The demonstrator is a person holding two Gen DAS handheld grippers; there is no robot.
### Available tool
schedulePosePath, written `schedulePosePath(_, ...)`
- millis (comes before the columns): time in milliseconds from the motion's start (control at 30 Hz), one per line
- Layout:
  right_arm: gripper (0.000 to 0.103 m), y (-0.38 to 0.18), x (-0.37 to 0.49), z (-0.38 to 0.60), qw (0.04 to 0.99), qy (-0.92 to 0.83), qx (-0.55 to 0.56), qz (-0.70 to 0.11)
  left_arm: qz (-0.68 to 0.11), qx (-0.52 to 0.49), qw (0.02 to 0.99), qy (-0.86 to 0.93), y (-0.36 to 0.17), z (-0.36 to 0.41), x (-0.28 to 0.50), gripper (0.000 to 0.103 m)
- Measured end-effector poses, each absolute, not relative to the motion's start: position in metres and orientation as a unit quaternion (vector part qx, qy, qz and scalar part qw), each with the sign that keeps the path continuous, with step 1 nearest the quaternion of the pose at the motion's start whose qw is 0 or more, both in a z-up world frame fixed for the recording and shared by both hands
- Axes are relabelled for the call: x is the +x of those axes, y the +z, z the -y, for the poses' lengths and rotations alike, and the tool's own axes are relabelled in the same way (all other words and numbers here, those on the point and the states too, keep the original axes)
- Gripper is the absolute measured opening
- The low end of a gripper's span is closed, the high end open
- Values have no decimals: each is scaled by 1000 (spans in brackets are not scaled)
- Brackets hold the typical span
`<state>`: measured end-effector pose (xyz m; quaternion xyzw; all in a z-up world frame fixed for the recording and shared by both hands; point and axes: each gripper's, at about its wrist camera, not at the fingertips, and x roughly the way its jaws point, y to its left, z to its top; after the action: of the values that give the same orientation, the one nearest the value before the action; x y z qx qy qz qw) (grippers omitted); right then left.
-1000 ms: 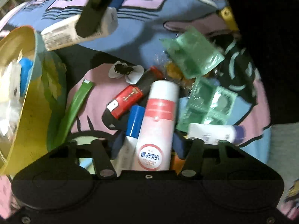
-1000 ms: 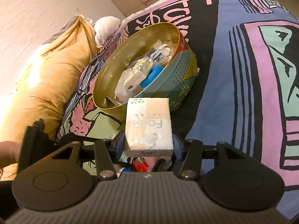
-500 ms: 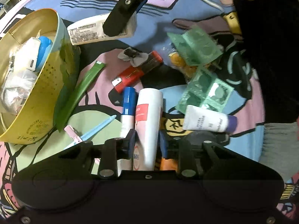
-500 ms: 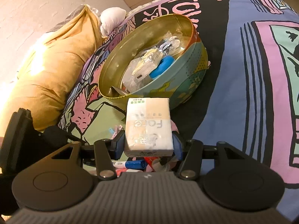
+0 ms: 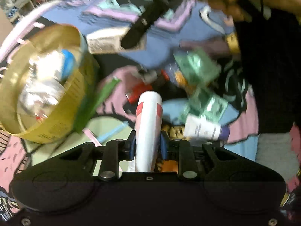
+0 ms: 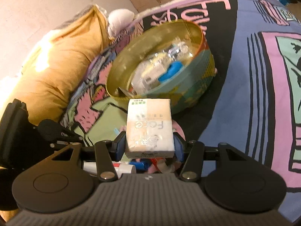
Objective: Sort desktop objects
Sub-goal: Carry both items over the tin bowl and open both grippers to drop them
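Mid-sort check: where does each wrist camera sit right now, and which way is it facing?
Left wrist: behind the left gripper, shut on the white tube, facing the clutter; the person's hand shows.
Right wrist: behind the right gripper, shut on the tissue pack, facing the round tin.
Shared: tin, tissue pack.

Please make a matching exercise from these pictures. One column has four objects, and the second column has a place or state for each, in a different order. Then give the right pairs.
Objects:
1. white and red bottle
2. tissue pack
3. round tin
4. white tube with purple cap

Places or states:
A. lies on the bedspread, beside green packets
B. clamped in the left gripper
C. holds wrapped items and something blue
D. clamped in the right gripper

Pairs: 1-B, 2-D, 3-C, 4-A
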<state>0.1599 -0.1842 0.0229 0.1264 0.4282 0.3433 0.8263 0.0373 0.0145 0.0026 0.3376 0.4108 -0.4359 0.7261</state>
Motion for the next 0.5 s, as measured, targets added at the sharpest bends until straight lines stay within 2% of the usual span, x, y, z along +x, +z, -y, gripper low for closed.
schedulePosePath(133,55,42,161,192,836,351,138,-398,-368,306,764,-431,43,-17,48,21)
schedulePosePath(233,55,54,167,194,844,350,141,-382,-335,291,797,-410,71,-19,60,10)
schedulePosePath(433,55,72,207,169,856,341,121,-369,-324,235,849,-346,97,-22,119,11)
schedulePosePath(500,55,76,214,161,857,342,121,-365,-355,213,832,-369,96,-23,127,18)
